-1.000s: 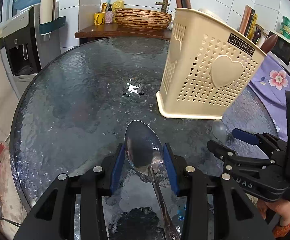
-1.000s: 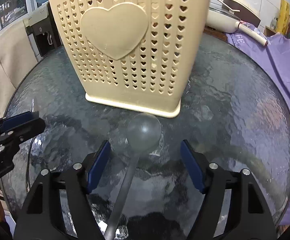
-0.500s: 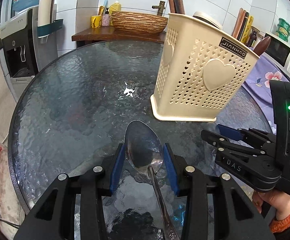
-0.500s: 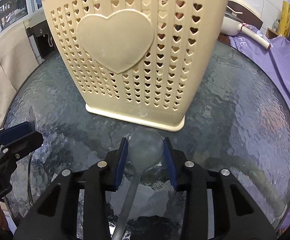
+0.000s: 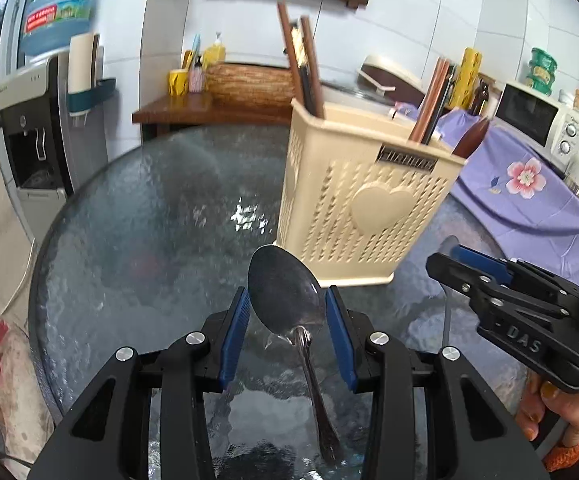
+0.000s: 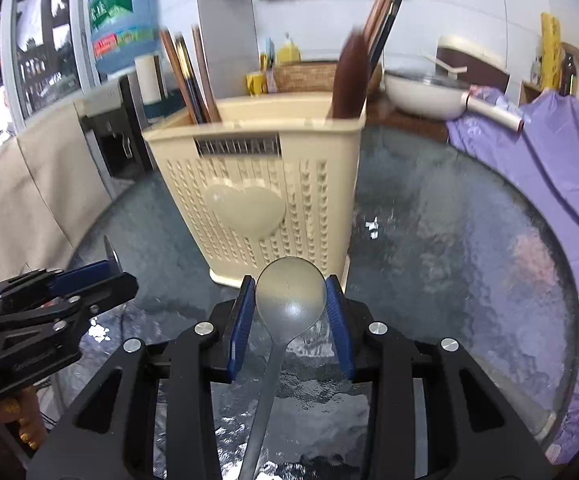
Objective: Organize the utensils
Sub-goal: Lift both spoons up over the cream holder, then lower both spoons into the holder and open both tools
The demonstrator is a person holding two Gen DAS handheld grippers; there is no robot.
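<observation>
L gripper: black two-finger gripper w/ blue pads (image 5: 287,316), pads pressed on either side of the bowl of a shiny polished metal spoon (image 5: 285,292); bowl faces up, handle runs back under the gripper body.
R gripper: same build, black w/ blue pads (image 6: 290,308), pads clamped on the bowl of a dull matte grey metal spoon (image 6: 290,296); handle trails back toward cam.
Spoon positions: both off the tabletop, held above the glass, in front of the holder's base. Neither one inside the holder.
Holder: cream plastic utensil basket w/ heart-shaped perforations and a raised heart on the side (image 6: 249,184), upright on the table, dark label strip near its rim.
Holder contents: brown wooden chopsticks (image 6: 193,76) leaning at one corner; dark reddish-brown wooden spatula (image 6: 349,76) plus more sticks at the other.
Table: round dark textured-glass table (image 5: 149,208), window glare spot near middle.
Cross view: R gripper shows at right edge of L cam, side-on, a person's hand (image 5: 557,404) w/ orange cuff under it.
Blur: holder's holes smeared in both views.
Surroundings: water dispenser (image 5: 29,128) w/ blue bottle; woven basket (image 5: 249,84) on wood counter; white microwave (image 5: 537,120); purple floral cloth (image 6: 549,152); white pan (image 6: 425,92).
</observation>
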